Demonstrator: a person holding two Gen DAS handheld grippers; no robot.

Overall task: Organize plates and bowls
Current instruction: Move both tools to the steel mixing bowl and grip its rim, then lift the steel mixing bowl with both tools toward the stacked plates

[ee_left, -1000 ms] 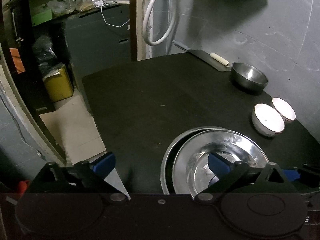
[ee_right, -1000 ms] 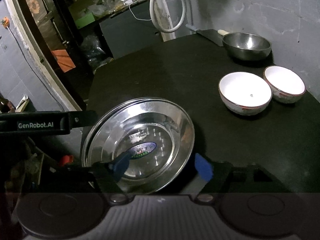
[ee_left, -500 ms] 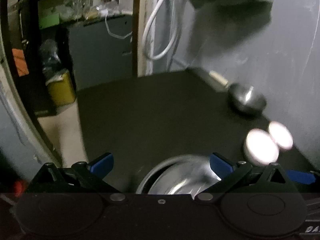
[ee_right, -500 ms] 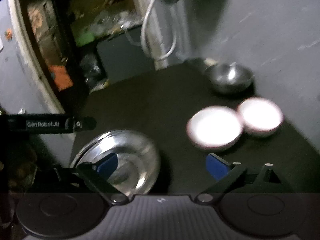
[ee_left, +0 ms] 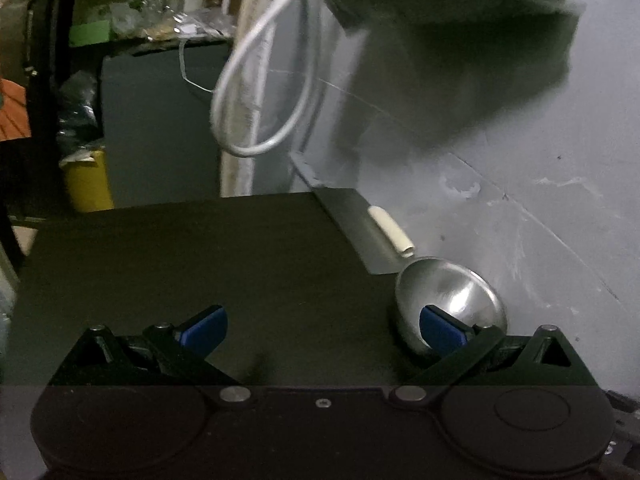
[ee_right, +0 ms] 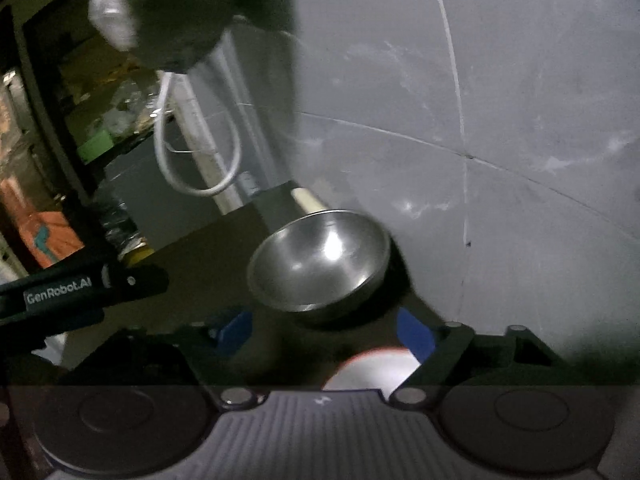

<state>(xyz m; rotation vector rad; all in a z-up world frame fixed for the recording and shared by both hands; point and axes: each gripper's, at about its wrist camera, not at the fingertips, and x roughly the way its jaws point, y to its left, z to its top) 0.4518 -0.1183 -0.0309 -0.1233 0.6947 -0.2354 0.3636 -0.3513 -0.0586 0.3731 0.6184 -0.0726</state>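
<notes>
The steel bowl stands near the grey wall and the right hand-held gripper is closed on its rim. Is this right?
Not quite. The steel bowl does stand near the grey wall, but the right hand-held gripper is open, short of the rim and holding nothing. The right wrist view shows this.

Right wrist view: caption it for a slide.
Right gripper, jaws open and empty, faces a steel bowl on the dark table by a grey wall.

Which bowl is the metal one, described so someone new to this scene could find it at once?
Start at the grey wall behind the black table. Near the table's far end, close against that wall, sits the metal bowl, just in front of a white roll on a dark flat board. It is bare shiny steel, whereas the bowl nearest the right camera is white with a reddish rim.
</notes>
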